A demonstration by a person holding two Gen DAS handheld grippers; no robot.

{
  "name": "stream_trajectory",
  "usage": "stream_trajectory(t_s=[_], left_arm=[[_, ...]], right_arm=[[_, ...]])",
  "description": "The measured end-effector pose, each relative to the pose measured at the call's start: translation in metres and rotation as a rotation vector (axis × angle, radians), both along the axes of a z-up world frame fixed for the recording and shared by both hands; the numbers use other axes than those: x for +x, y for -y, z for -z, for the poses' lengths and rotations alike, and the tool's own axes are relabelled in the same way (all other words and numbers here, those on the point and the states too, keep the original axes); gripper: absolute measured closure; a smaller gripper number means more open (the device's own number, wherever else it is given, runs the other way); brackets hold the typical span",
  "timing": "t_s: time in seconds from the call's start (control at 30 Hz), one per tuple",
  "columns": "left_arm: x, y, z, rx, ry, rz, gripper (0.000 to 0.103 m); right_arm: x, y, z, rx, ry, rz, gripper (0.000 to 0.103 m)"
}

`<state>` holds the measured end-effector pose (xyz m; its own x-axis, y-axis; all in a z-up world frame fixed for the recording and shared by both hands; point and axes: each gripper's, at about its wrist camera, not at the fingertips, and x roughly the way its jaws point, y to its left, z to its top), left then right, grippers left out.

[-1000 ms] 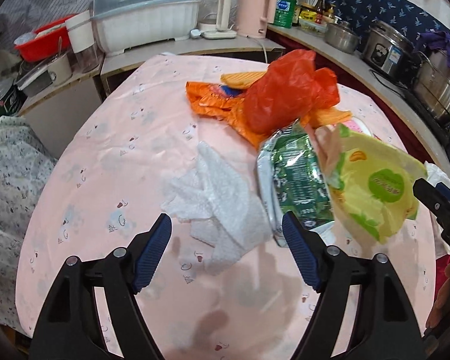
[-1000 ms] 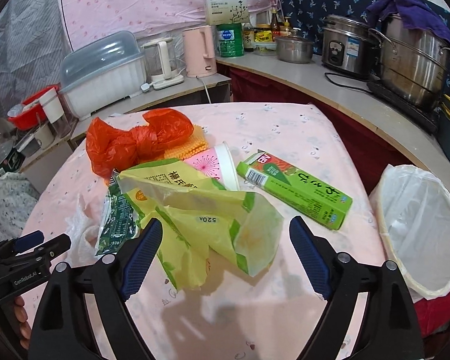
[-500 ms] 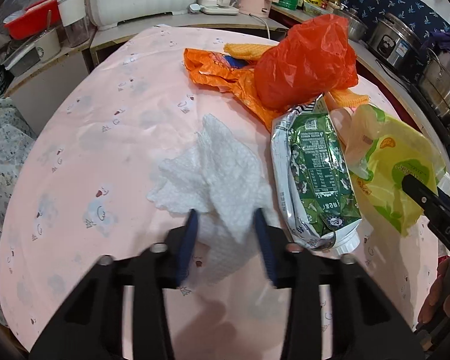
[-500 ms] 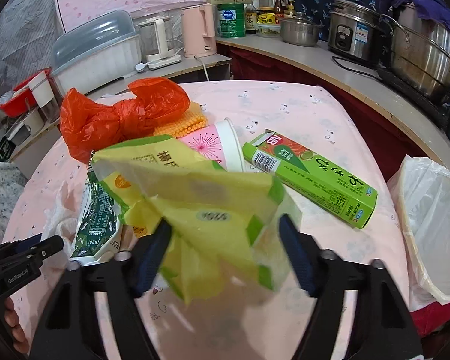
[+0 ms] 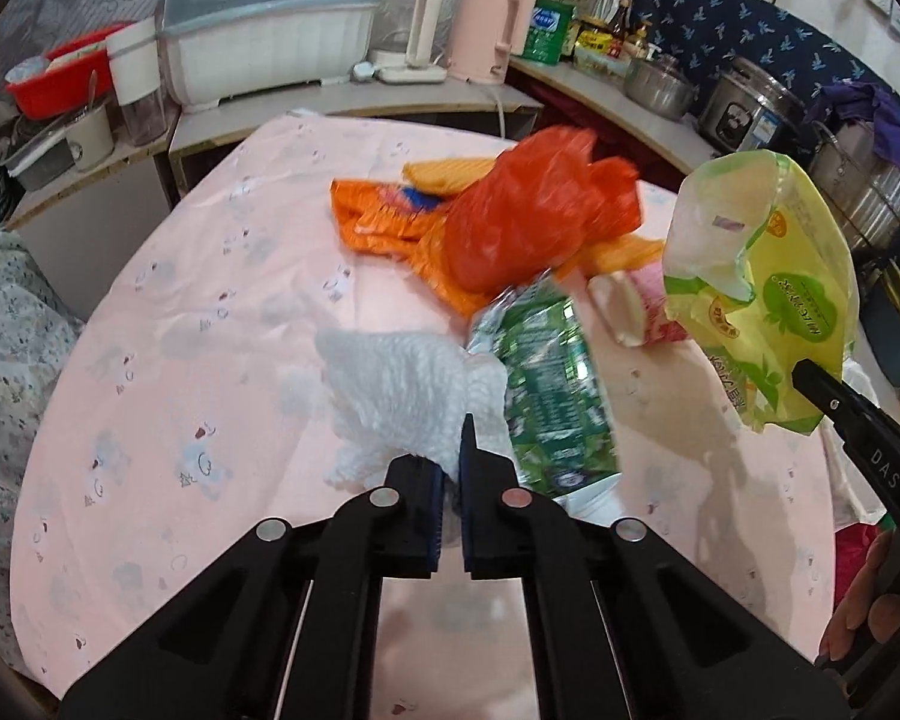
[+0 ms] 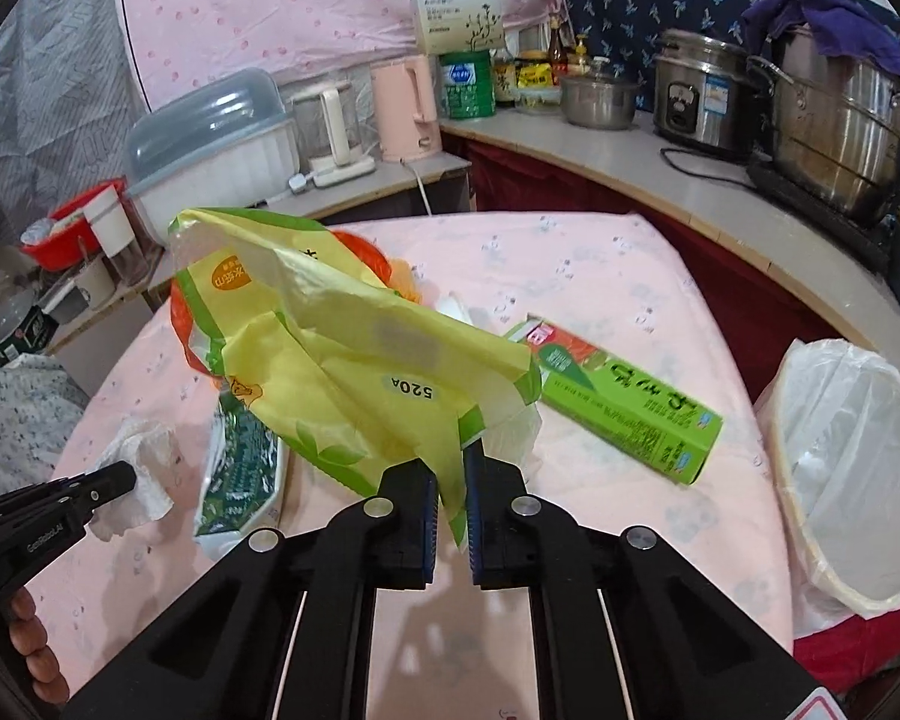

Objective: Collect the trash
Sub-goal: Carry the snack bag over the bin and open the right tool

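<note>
While the trash lies heaped on the pink tablecloth [image 5: 168,324], 2 pieces are gripped. 1 white paper towel [image 5: 402,396] sits at the near middle of the table, its near edge pinched between the closed jaws of the left gripper [image 5: 450,480]; the rest of it spreads out just left of the green foil packet [image 5: 540,384]. 1 yellow-green plastic bag [image 6: 342,348] is clamped by its lower corner in the right gripper [image 6: 450,504], whose jaws are shut on it; the bag stands up clear of the cloth with its torn mouth toward the far left.

Loose on the table are 1 green foil packet, 1 red plastic bag [image 5: 534,216], 1 orange wrapper [image 5: 384,216] under and left of the red bag, 1 pink paper cup [image 5: 636,306] on its side, and 1 green carton [image 6: 624,402] lying flat to the right. A ribbed yellow-orange piece shows at 2 spots behind the red bag; what it is cannot be made out.

1 bin with a white liner [image 6: 846,468] stands off the table's right edge, cut off by the frame. In the right wrist view the raised bag hides most of the red bag and the cup. Fingers of 1 hand [image 6: 36,654] show at the lower left there, mostly out of frame.

Far behind, the counter holds 1 covered dish rack [image 5: 264,42], 2 kettles, 1 rice cooker [image 6: 702,96] and 1 big steel pot [image 6: 840,120].
</note>
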<state>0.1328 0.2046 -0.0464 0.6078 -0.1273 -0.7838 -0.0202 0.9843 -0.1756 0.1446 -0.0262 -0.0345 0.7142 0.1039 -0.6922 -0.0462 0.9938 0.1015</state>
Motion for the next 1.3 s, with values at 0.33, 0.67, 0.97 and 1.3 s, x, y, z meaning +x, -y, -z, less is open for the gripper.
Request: stream_trajectory(t_s=[0.33,0.67,0.97,1.3], left_arm=[[-0.004,0.052,-0.046,-0.003,0.099,0.105,0.099],[-0.011,0.134,-0.07,0.001,0.146,0.25,0.099],[-0.023,0.215,-0.075,0.0,0.156,0.401,0.099],[-0.023,0.299,-0.074,-0.02,0.141,0.565,0.099]], right_arm=[[-0.024,0.042,-0.042,0.026,0.096,0.096,0.096],[-0.053,0.108,-0.058,0.044,0.142,0.23,0.096],[-0.085,0.179,-0.058,0.051,0.158,0.37,0.096],[-0.112,0.251,-0.044,0.06,0.152,0.522,0.096]])
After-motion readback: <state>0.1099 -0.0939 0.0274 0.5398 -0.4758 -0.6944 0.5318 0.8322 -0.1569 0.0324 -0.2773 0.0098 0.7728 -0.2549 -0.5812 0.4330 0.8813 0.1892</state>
